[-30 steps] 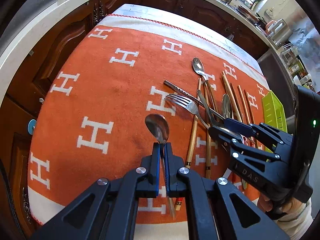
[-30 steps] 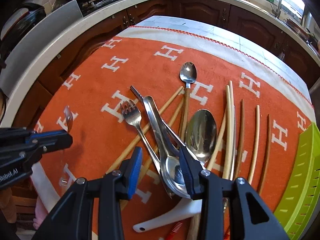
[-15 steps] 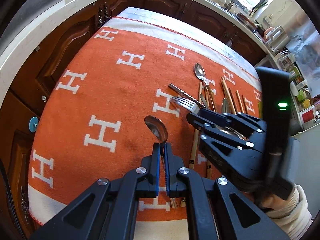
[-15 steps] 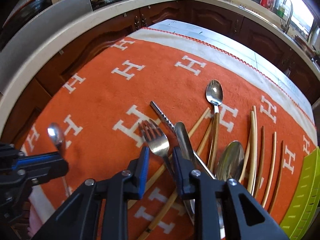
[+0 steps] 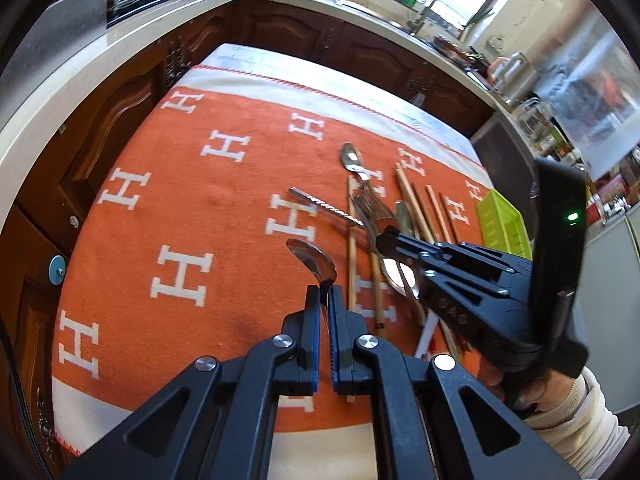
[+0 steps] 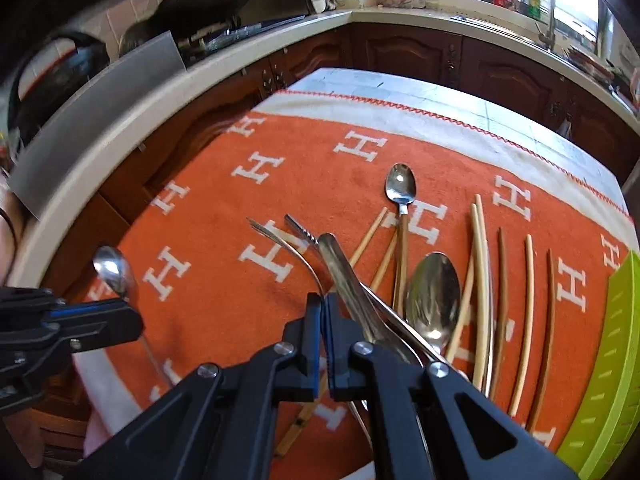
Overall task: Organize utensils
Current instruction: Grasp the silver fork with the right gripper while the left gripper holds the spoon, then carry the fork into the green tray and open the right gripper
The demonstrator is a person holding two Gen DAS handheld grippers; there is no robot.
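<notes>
Orange cloth [image 5: 224, 248]: left tongs [image 5: 325, 294] clamp spoon [image 5: 314, 262], right tongs [image 6: 323, 304] clamp fork [image 6: 288, 246], both lifted.

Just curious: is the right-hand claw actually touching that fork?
Touching. In the right wrist view, the right gripper is closed on the fork, whose handle runs straight between its fingers.

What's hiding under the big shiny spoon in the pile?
The big spoon lies bowl-up on the orange cloth, with pale chopsticks beside it. Its handle end disappears behind the right gripper, so anything beneath there is covered.

White "H" letters on orange cloth [image 5: 208, 208] (repeated), nothing else legible
</notes>
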